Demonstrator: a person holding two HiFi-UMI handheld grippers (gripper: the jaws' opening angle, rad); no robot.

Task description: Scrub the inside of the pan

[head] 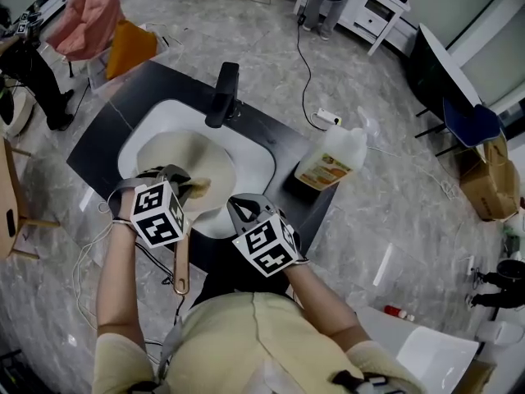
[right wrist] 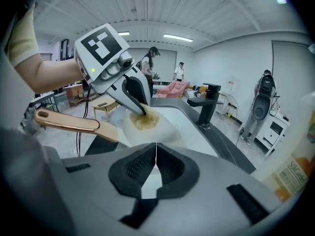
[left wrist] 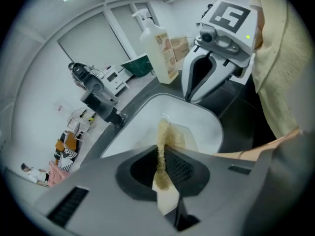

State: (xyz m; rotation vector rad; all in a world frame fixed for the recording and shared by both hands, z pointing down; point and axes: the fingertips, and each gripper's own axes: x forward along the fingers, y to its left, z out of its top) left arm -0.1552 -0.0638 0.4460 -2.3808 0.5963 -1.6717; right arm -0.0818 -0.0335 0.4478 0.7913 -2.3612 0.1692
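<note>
Faucet (head: 223, 95) behind pan (head: 176, 153), bottle (head: 332, 158) right, sink's (head: 250, 167) right half bare

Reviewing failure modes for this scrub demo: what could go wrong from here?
1. The right gripper appears shut on only the thin rim of the pan, and the handle is free. Scrubbing force could twist the pan out of that pinch.
2. The left gripper clamps the sponge edge-on, with much of it sticking out past the jaws. Under pressure the sponge may fold or slip out.
</note>
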